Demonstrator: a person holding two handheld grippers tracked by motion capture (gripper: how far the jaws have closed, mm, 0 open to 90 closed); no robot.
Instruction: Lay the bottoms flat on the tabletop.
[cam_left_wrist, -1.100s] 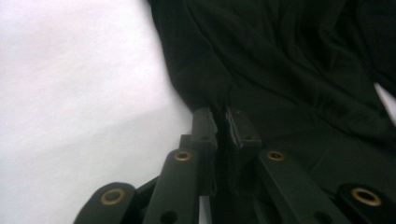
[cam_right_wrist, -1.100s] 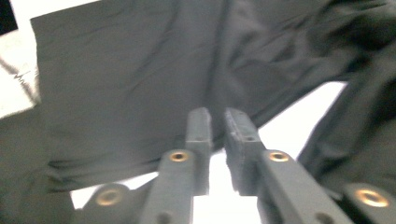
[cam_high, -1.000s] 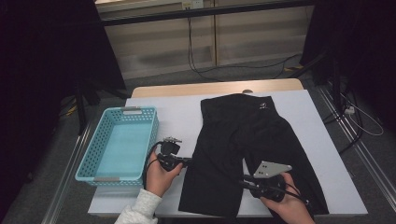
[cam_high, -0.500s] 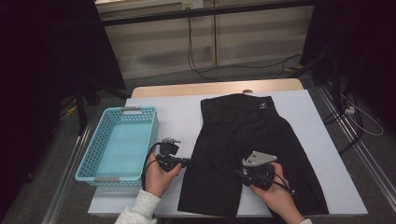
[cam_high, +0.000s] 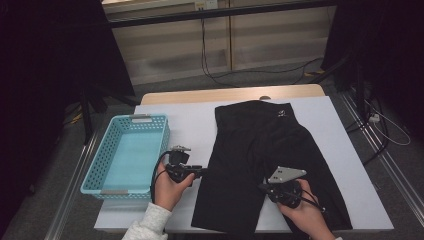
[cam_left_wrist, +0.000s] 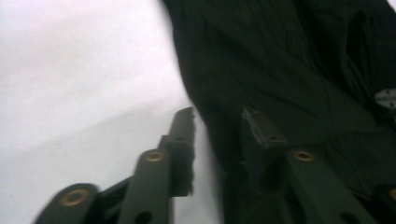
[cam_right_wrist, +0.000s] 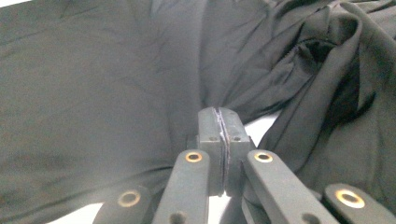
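Black shorts (cam_high: 260, 150) lie flat on the white table (cam_high: 185, 120), waistband far, legs toward me. My left gripper (cam_high: 204, 170) sits at the left leg's outer edge. In the left gripper view its jaws have just been opening: my left gripper (cam_left_wrist: 219, 122) stands open, one jaw over bare table, the other over the shorts (cam_left_wrist: 280, 70), whose edge runs between them unpinched. My right gripper (cam_high: 262, 187) is at the inner edge between the two legs. Its jaws have just closed, and my right gripper (cam_right_wrist: 219, 116) is shut on a pinch of the shorts (cam_right_wrist: 93, 70), with wrinkles running to its tips.
A light blue plastic basket (cam_high: 97, 165) stands on the table's left side, close beside my left hand. Bare white table (cam_high: 345, 150) lies right of the shorts. Beyond the far edge, cables trail on the floor (cam_high: 260, 70).
My right hand has shifted slightly over the shorts near the leg split. My left hand has stayed at the shorts' left edge. The shorts lie as before.
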